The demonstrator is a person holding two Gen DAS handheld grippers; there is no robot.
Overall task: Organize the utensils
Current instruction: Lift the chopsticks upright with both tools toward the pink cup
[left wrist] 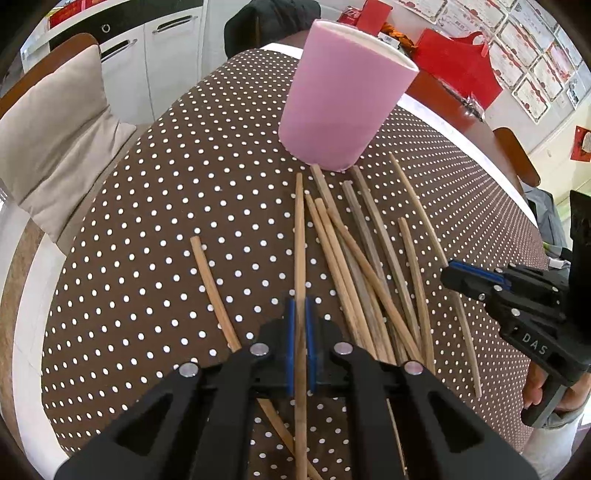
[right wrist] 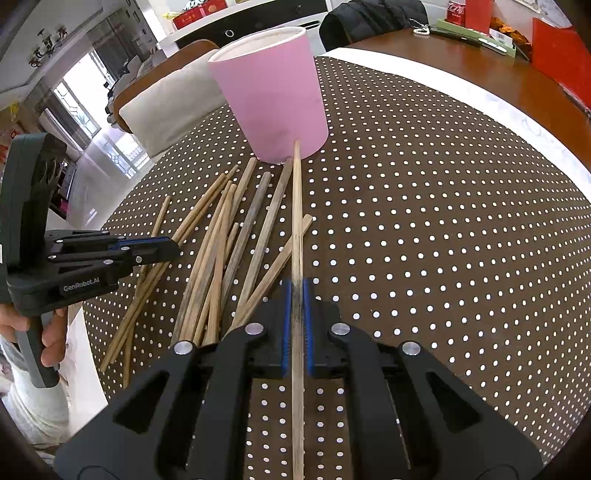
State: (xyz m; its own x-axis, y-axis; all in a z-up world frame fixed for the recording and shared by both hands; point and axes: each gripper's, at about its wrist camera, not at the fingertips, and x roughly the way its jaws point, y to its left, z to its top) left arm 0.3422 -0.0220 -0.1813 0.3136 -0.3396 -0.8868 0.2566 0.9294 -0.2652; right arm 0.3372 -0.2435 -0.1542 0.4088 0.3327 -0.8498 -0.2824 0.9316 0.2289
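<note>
A pink cup (left wrist: pixel 340 96) (right wrist: pixel 273 96) stands upright on the dotted brown cloth (left wrist: pixel 147 221). In front of it lie several wooden chopsticks (left wrist: pixel 373 266) (right wrist: pixel 221 251) in a loose pile. My left gripper (left wrist: pixel 300 306) is shut on one chopstick (left wrist: pixel 300 229) that runs straight ahead toward the cup. My right gripper (right wrist: pixel 296 291) is shut on another chopstick (right wrist: pixel 296 206), whose far tip reaches the foot of the cup. Each gripper shows from the side in the other's view: the right gripper (left wrist: pixel 452 271) by the pile's right edge, the left gripper (right wrist: pixel 171 247) over the pile's left part.
A chair with a beige cushion (left wrist: pixel 55 136) stands at the table's left. Red bags (left wrist: pixel 458 62) and a green tray (right wrist: pixel 476 35) sit on the bare wood beyond the cloth. A hand (right wrist: pixel 48 332) holds the left gripper's handle. The cloth right of the pile (right wrist: pixel 443 240) bears nothing.
</note>
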